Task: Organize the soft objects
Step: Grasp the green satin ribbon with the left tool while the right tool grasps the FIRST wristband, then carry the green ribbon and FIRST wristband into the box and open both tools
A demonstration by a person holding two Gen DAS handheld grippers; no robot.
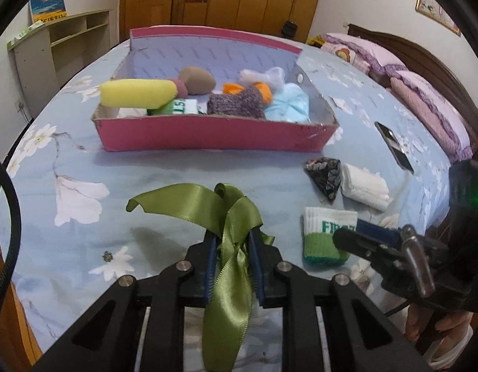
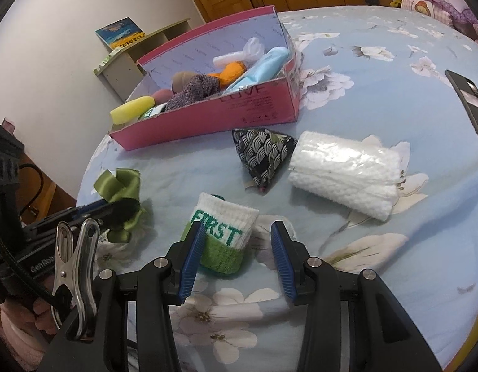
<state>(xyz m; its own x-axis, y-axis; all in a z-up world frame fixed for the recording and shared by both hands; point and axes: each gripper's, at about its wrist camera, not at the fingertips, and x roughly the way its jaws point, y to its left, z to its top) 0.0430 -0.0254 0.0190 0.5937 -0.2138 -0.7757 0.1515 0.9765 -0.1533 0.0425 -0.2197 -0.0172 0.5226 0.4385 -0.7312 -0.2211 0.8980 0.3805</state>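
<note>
Left gripper (image 1: 232,248): blue pads pinched together on a shiny olive-green satin ribbon (image 1: 226,214). One loop fans out ahead of the fingertips; a long tail hangs down between the black fingers toward the camera. In the right wrist view this ribbon bunches at the tip of the left gripper, at the left edge, over the light-blue floral bedsheet (image 1: 177,173).

Farther back, centre-left: pink cardboard box with a lilac lining (image 1: 208,133), lid standing up behind it. Inside, left to right: yellow foam cylinder (image 1: 136,93), brown rounded plush (image 1: 198,80), folded white-and-green sock (image 1: 184,107), purple knitted piece (image 1: 235,104), orange soft item (image 1: 263,91), white crinkly plastic bundle (image 1: 263,76), pale-blue folded cloth (image 1: 288,105).

Right gripper (image 2: 237,259): jaws apart, about half open, hovering low over a rolled white sock with a green band and the word "FIRST" (image 2: 221,238). Left pad sits just beside the sock's left edge; right pad stands off to the sock's right, not touching. Sock lies on the sheet.

Right of that, on the sheet near the box: black pyramid-shaped fabric pouch with a white wave pattern (image 2: 262,156), then, just beside it, a white knitted roll (image 2: 344,170). Far right: dark smartphone (image 2: 469,102), flat, well apart from the rest.
</note>
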